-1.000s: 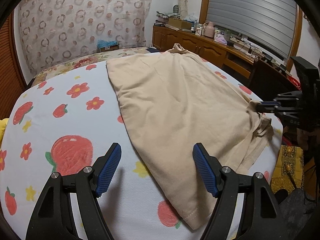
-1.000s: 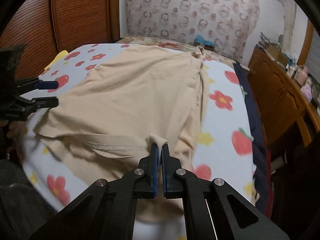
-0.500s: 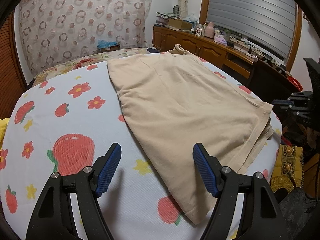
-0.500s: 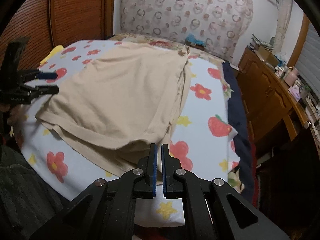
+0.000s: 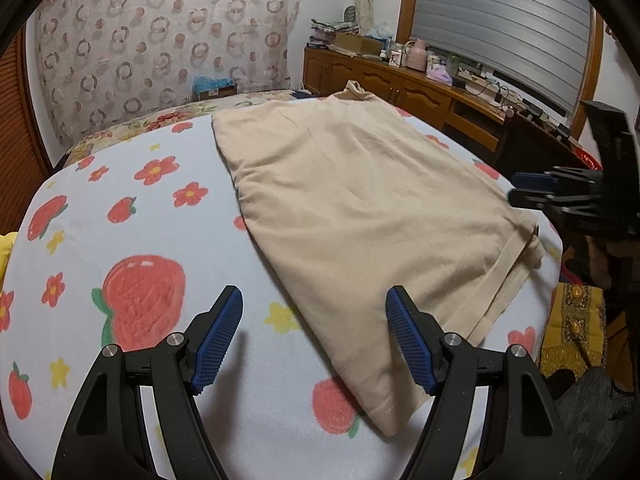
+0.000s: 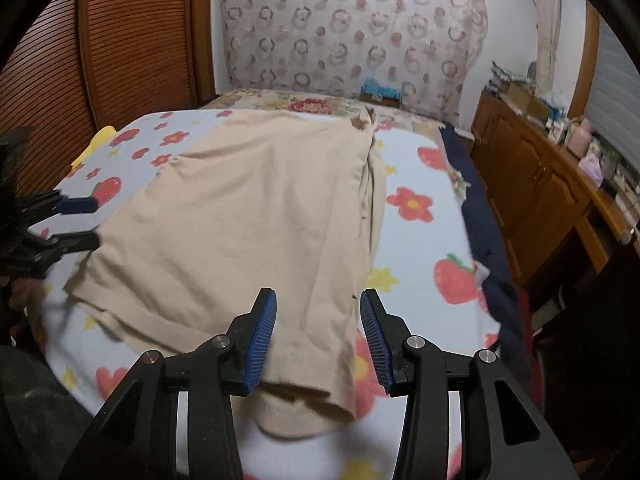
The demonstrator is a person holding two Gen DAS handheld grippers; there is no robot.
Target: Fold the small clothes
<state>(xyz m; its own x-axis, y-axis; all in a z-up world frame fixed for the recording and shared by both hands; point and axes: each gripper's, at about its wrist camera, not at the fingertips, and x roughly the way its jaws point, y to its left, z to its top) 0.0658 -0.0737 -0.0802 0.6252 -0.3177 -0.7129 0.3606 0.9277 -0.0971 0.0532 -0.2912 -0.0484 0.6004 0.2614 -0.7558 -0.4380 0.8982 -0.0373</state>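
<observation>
Right gripper (image 6: 318,336): jaws spread partway, just been opening, blue pads clear of the cloth; near hem corner of the beige garment (image 6: 256,216) lying below and between them, nothing pinched. Left gripper (image 5: 314,340): jaws spread wide, empty, hovering over the bedsheet (image 5: 132,248) w/ the garment's near corner just under the right-hand pad. No contact visible.

Beige garment (image 5: 360,216) spread flat on the bed, folded lengthwise (double layer showing at the hem, lower layer poking out at the near end in right wrist view). Long fold edge running diag. from near corner toward the headboard end; small bunched bit at the far end. Hem band visible along the bed's right edge in left wrist view.

Sheet white w/ red strawberries, red flowers, yellow stars. Beyond: floral pillow strip, ring-patterned fabric (image 5: 160,48) on the wall, wooden sideboard (image 5: 400,84) cluttered w/ boxes & bottles, grey blind (image 5: 500,28) above it. Slatted wooden door (image 6: 132,48) at left in right wrist view. Dark blue blanket edge (image 6: 480,220) along the bed's side.
</observation>
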